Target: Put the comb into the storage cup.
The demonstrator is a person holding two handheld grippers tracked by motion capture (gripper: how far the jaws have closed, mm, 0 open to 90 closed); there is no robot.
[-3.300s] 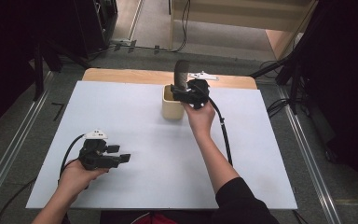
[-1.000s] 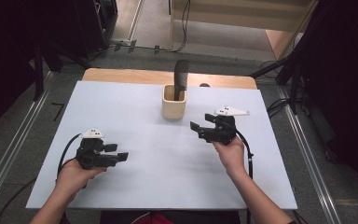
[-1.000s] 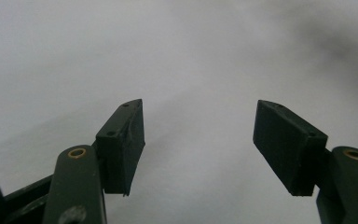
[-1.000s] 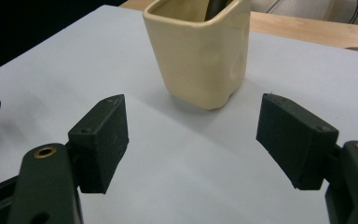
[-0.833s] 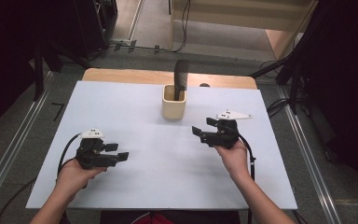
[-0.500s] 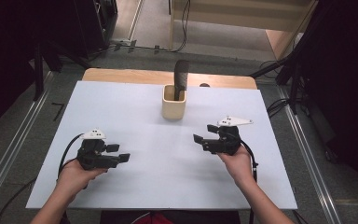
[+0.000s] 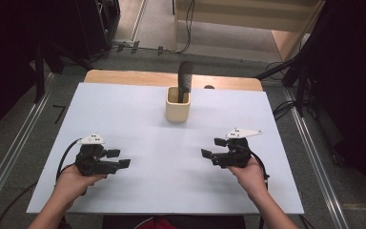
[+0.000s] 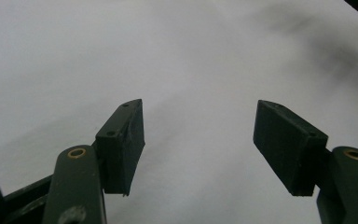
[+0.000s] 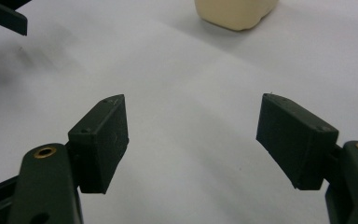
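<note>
Risk first: the dark tool (image 7: 186,82) stands handle-down or blade-down (can't tell which) in the cream cup (image 7: 177,110) at the far middle of the white table (image 7: 124,109), leaning toward 1 o'clock with most of its length above the rim. My read is top-heavy: any sideways knock on the tool or the cup could tip the lot over, and the cup looks light enough to slide on the smooth sheet. A second risk is the cable trailing off each gripper; a sweep toward 12 o'clock could drag it across the table.

Both grippers are released, nothing between the jaws. Left gripper (image 7: 116,160) sits low at the near left, jaws pointing roughly 3 o'clock; in the left gripper view its pads (image 8: 123,144) stand wide apart over bare sheet. Right gripper (image 7: 212,149) sits at the near right, jaws pointing roughly 9 o'clock, also wide; its pads (image 9: 103,140) frame bare sheet too.

Cup relative to fingers: from the right gripper it lies at about 11 o'clock in the high view, well apart; in the right gripper view the cup's base (image 9: 237,11) shows at the top edge, at 12 to 1 o'clock off the jaws. From the left gripper it's at about 1 o'clock, farther still. No contact anywhere.
</note>
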